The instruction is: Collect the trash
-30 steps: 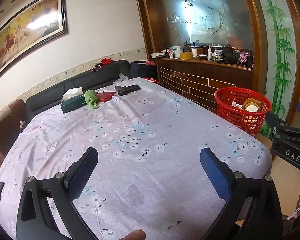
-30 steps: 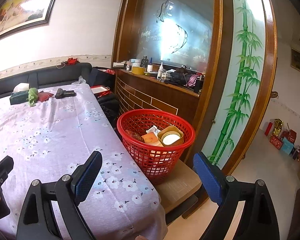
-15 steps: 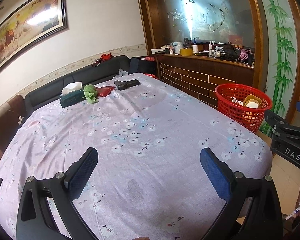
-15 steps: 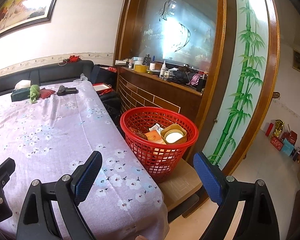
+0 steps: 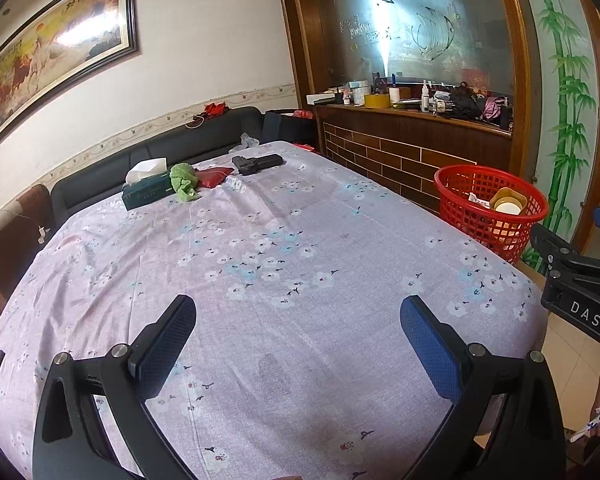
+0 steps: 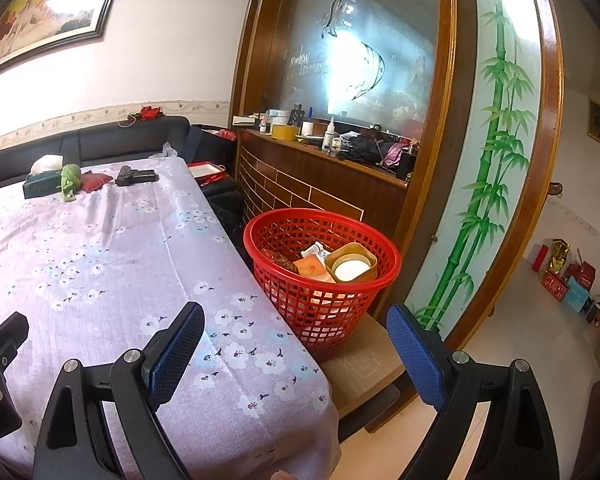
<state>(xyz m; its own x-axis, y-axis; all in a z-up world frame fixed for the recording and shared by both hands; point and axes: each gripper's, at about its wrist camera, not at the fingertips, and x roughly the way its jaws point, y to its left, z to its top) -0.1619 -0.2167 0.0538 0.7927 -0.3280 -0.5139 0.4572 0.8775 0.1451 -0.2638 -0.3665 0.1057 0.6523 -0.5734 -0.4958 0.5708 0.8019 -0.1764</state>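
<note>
The left gripper (image 5: 298,332) was spread wide, holding nothing, above the cloth-covered surface (image 5: 260,248). The right gripper (image 6: 296,340) also gaped empty and touched nothing. The red basket (image 6: 322,280) stood just ahead of it between its fingers, with trash (image 6: 350,266) inside.

Right gripper (image 6: 296,344) jaws wide apart, empty. Red plastic mesh basket (image 6: 324,280) of trash just beyond jaws, beside floral-clothed worktop (image 6: 100,248).

basket (image 6: 324,280) right of table (image 6: 100,248)
</note>
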